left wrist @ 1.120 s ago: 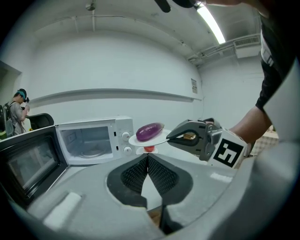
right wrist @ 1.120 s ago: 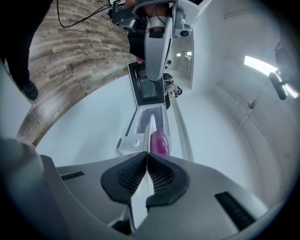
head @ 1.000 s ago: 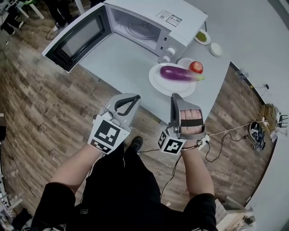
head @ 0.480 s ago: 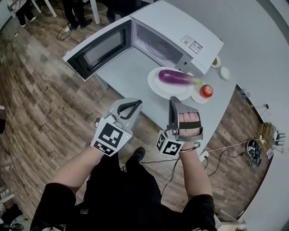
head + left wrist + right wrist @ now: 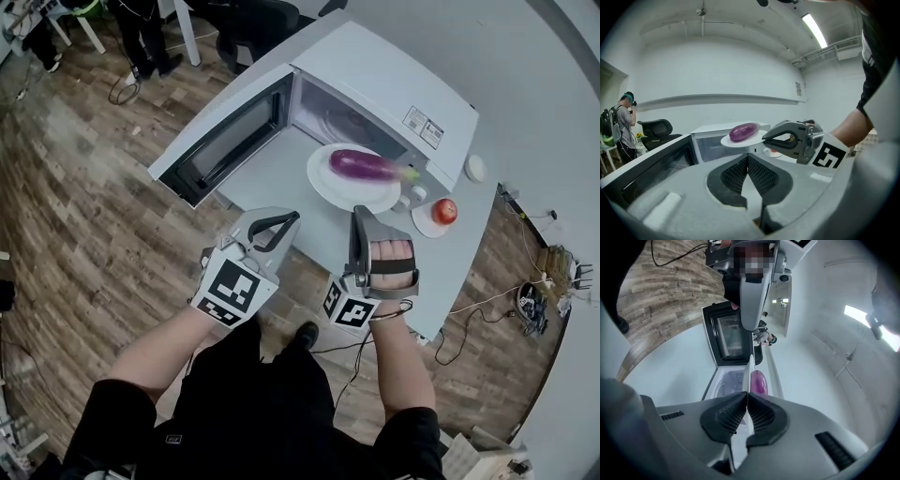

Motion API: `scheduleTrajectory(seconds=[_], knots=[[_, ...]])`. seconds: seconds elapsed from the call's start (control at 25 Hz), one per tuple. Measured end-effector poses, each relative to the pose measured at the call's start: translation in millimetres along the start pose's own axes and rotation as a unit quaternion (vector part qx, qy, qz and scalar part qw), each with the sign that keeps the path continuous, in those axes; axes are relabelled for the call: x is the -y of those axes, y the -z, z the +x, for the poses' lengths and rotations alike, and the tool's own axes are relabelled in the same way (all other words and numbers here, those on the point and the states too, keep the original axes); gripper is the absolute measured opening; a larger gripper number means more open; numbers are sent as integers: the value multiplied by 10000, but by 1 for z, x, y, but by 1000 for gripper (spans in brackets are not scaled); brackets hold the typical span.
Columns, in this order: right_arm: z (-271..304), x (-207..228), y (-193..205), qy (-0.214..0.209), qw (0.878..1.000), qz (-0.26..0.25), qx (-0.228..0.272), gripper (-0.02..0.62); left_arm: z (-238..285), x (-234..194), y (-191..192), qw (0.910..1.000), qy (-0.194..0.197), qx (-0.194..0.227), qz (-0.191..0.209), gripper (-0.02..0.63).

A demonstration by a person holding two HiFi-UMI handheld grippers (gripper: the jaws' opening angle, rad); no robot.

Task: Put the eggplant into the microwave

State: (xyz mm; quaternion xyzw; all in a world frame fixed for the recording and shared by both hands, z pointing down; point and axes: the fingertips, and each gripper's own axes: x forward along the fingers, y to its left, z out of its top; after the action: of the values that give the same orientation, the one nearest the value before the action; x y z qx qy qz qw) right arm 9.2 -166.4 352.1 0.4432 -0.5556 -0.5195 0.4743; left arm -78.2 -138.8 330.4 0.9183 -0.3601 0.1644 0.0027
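Purple eggplant lies on white plate, upper centre, before open microwave. Right gripper clamped on plate rim. Left gripper closed, empty, beside it.

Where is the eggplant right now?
Head view, upper middle: the eggplant lies on a plate that the right gripper holds by its rim, before the open microwave, left of the apple.

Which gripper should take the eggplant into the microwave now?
Right. The right gripper grips the rim of the plate carrying the eggplant, facing the open microwave; the left gripper is shut, empty.
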Motion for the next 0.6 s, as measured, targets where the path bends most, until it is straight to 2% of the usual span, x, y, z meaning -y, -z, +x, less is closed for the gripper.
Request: scheduleTrajectory(seconds=[0.32,0.6], knots=[[42,-16,-26,-5,9996,25,-278,24,11,-41,18,9994,326,26,105,9],[71,-47,-21,-124,9990,62,-420,23,32,-59,43,9993,369,-32,20,9]])
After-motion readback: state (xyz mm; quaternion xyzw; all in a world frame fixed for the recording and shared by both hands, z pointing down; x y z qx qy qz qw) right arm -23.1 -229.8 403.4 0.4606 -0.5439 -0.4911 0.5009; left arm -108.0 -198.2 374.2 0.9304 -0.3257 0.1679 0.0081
